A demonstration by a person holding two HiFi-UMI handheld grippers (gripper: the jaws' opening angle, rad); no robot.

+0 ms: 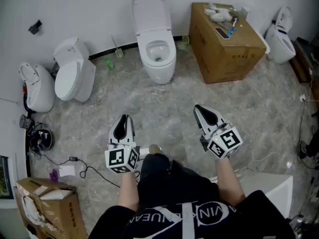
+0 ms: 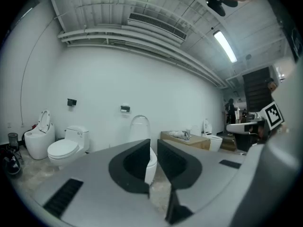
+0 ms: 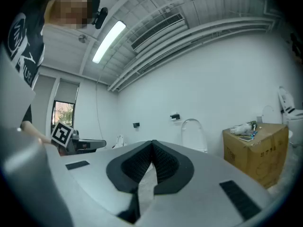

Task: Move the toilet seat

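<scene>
A white toilet (image 1: 158,54) stands against the far wall, its bowl open and its seat lid (image 1: 148,9) raised against the wall. Both grippers are held level over the marbled floor, well short of the toilet and pointing toward it. My left gripper (image 1: 124,119) shows a narrow gap between its jaws with nothing in it. In the left gripper view that left gripper (image 2: 154,143) frames the toilet lid (image 2: 140,126) straight ahead. My right gripper (image 1: 200,109) has its tips together and holds nothing. The right gripper view shows this right gripper (image 3: 152,143), with the lid (image 3: 192,134) to its right.
A cardboard box (image 1: 224,44) with small items on top stands right of the toilet. Two more toilets (image 1: 75,73) (image 1: 37,86) sit at the left wall, and another toilet (image 1: 281,39) at far right. A toilet brush (image 1: 117,51), cables and an open carton (image 1: 47,208) lie at the left.
</scene>
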